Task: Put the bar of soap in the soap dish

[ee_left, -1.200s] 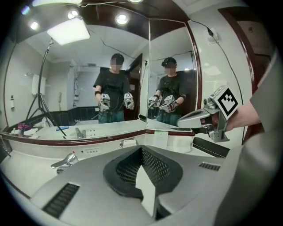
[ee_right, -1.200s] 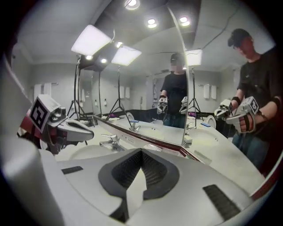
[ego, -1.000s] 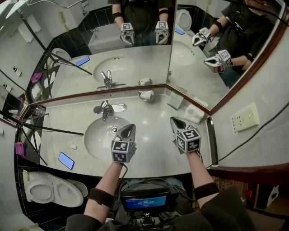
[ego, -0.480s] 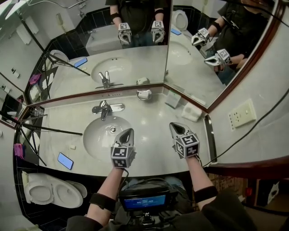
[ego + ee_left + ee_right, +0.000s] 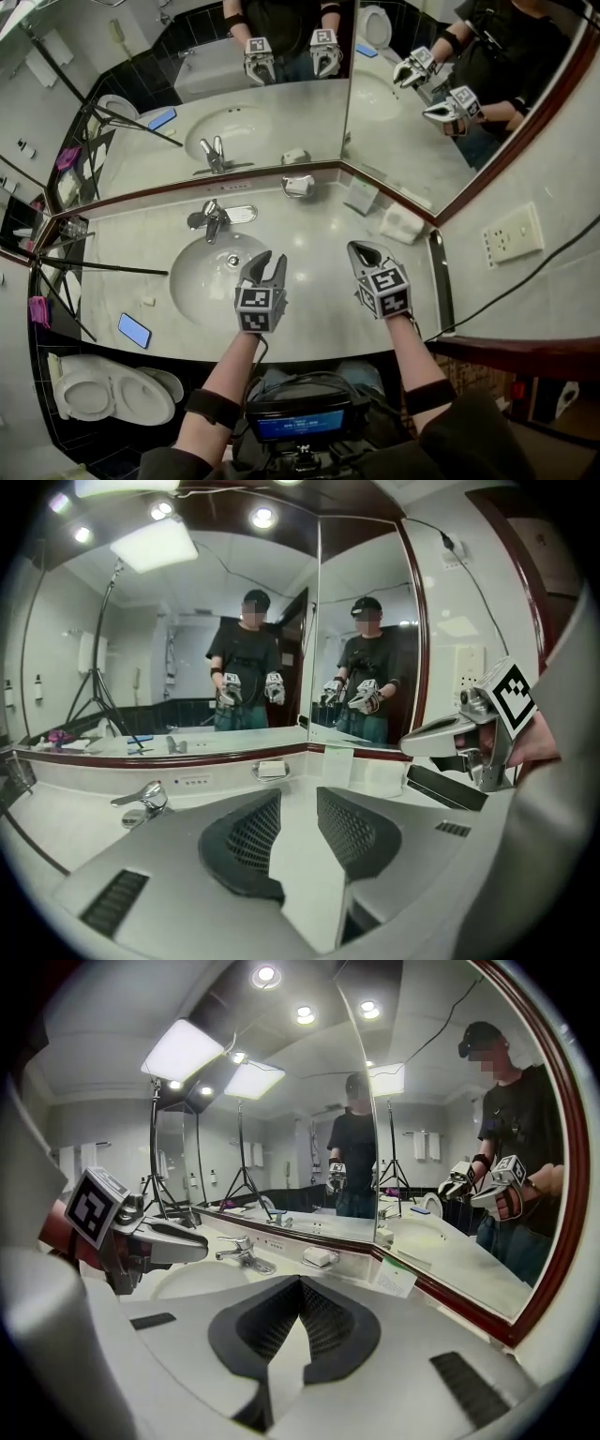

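bright ceiling lights | mirror glare | strong fisheye edges | distant detail perhaps soft

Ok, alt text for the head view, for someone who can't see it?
The left hand-held gripper, its empty jaws just opening, and the shut right hand-held gripper hover over a white counter by the sink basin. A soap dish sits against the mirror.

A basin is set into the left half of the worktop, with the tap behind it at the back edge. To the tap's right, a soap dish sits on the back wall. A card and a folded towel occupy the back right corner. A phone lies near the front left corner, above a toilet.
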Tool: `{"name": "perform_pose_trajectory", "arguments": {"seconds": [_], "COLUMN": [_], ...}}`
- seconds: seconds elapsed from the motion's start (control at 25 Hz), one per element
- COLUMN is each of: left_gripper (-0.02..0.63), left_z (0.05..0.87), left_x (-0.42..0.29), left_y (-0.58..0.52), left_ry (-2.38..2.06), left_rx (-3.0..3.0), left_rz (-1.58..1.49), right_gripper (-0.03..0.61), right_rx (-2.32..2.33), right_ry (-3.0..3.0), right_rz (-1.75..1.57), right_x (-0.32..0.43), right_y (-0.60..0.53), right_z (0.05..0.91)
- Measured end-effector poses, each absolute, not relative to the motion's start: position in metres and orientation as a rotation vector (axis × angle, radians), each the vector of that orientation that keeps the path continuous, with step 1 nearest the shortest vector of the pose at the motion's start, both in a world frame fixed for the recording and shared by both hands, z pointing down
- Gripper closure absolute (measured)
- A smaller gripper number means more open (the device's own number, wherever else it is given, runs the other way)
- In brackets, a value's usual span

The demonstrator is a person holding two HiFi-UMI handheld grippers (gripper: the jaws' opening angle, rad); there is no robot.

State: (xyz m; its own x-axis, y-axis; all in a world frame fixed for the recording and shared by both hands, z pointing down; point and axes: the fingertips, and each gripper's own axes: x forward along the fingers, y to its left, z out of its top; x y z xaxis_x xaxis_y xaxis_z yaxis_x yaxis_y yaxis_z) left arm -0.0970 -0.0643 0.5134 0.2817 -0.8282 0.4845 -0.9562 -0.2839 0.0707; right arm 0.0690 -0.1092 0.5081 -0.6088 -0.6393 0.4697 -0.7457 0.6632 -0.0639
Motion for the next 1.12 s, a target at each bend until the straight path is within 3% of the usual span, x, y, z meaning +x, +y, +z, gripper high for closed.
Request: {"name": "perform_pose_trajectory", "arguments": {"seconds": [0.36, 0.48, 0.76, 1.12], "left_gripper": [0.259, 0.217, 0.178, 0.176], "left_z": [0.543, 0.554, 0.589, 0.643], "left_x": [-0.078, -0.076, -0.076, -0.076], "left_y": [-0.145, -0.177, -0.244, -0.300], "left_ry": [-1.505, -1.492, -1.461, -1.464], "left_rx": [2.189, 2.179, 2.143, 2.115], "left_rz": [0.580, 0.593, 0.648, 0.738], "right_gripper": [0.558, 0.558, 0.558, 0.558], "right_rx": [1.041, 1.035, 1.020, 1.024], "right_ry": [-2.355, -2.334, -2.290, -2.321], "right_rz": [0.276, 0.291, 0.298, 0.343], "right_x": [0.052, 0.044, 0.026, 0.019], "right_y": [-0.157, -0.173, -0.208, -0.234], "right_z": [0.529, 0.538, 0.571, 0.601]}}
